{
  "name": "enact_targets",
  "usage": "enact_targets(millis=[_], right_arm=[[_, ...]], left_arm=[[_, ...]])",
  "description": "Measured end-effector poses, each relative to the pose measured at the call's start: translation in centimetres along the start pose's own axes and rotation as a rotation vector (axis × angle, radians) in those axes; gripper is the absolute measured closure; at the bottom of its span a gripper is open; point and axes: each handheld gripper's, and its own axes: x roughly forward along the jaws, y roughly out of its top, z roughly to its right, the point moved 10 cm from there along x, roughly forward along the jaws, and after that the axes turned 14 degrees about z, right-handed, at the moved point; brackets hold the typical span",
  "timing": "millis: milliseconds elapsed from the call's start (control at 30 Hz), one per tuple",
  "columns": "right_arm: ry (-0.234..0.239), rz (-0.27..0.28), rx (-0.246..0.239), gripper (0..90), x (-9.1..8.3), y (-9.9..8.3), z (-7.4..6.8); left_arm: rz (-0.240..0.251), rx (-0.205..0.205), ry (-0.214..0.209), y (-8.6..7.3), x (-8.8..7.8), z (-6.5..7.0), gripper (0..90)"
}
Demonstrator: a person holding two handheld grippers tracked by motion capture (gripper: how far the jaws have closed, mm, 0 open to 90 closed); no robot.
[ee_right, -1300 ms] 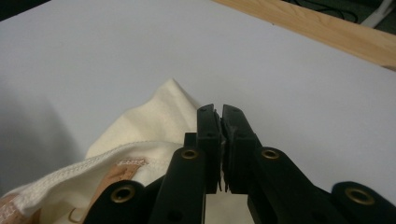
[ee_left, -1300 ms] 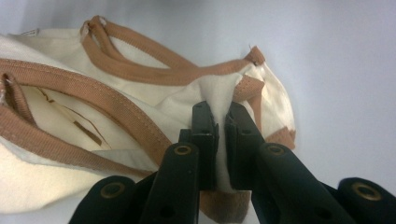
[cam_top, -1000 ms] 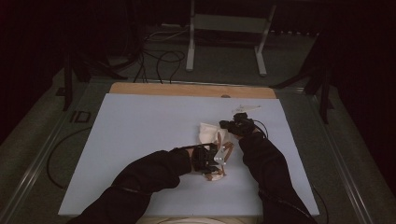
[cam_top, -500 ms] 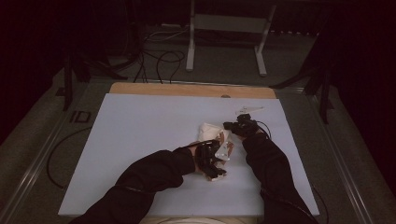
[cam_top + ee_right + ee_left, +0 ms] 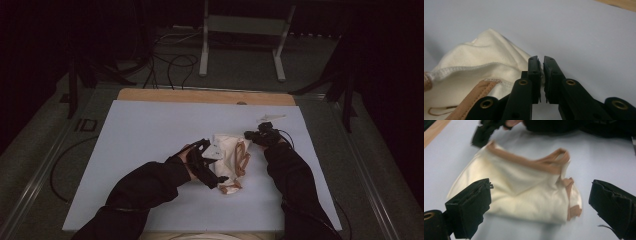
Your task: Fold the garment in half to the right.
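A cream garment (image 5: pixel 524 187) was framed between the wide-open left gripper (image 5: pixel 540 207); its edge was pinched by the closed right gripper (image 5: pixel 541 72).

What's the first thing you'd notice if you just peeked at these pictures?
A crumpled cream garment with tan trim lying in the middle of the pale blue table. The right gripper is pinched shut on the garment's edge, while the left gripper hangs open above it, one jaw to each side. Two black sleeves come in from the bottom.
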Motion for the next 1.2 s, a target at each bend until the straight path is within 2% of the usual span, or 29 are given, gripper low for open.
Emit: enact_targets(millis=[67, 167, 267, 433, 533, 633, 700, 733, 833, 933, 967, 1033, 1133, 1200], right_arm=[[-0.007, -0.006, 0.01, 80.2, 0.0, -0.2, 0.3], [-0.028, -0.015, 0.03, 60.5, 0.0, -0.4, 0.9], [-0.049, -0.008, 0.047, 53.7, -0.5, -0.1, 1.3], [-0.054, 0.013, 0.063, 49.9, -1.6, 1.0, 1.1], [-0.034, 0.03, 0.05, 46.6, -2.3, 2.0, 0.2], [-0.001, 0.041, 0.03, 43.8, -2.9, 3.0, -1.4], [0.012, 0.038, -0.01, 44.8, -3.2, 3.3, -2.5], [0.0, 0.03, -0.024, 44.8, -3.3, 3.4, -2.9], [0.046, 0.042, -0.011, 42.3, -3.5, 3.9, -4.6], [0.066, 0.026, -0.008, 38.5, -3.3, 4.0, -5.9], [0.066, 0.007, -0.001, 37.4, -3.1, 3.9, -6.3], [0.061, -0.006, 0.004, 36.1, -2.8, 3.7, -6.5], [0.072, -0.032, 0.053, 34.0, -2.5, 3.0, -6.8], [0.051, -0.076, 0.047, 39.8, -2.3, 2.1, -6.6]], left_arm=[[0.002, -0.006, 0.014, -0.6, -0.7, -0.2, 4.5], [-0.005, -0.022, 0.029, -1.7, -1.8, -0.2, 2.5], [-0.016, -0.035, 0.051, -3.0, -3.1, -0.5, 1.8], [-0.035, -0.079, 0.102, -5.4, -5.3, -1.2, 1.5], [-0.027, -0.118, 0.129, -6.7, -6.5, -1.5, 1.5], [-0.011, -0.151, 0.151, -7.7, -7.5, -1.4, 1.6], [0.012, -0.171, 0.165, -8.2, -8.0, -1.1, 1.6], [0.022, -0.166, 0.18, -8.5, -8.4, -1.1, 1.6], [0.047, -0.187, 0.206, -9.4, -9.3, -0.7, 1.6], [0.084, -0.235, 0.238, -10.3, -10.1, -0.5, 1.6], [0.082, -0.24, 0.24, -10.5, -10.3, -0.5, 1.6], [0.085, -0.254, 0.252, -11.0, -10.7, -0.3, 1.6], [0.09, -0.277, 0.258, -11.6, -11.1, 0.0, 1.6], [0.082, -0.281, 0.264, -12.0, -11.3, 0.1, 1.6]])
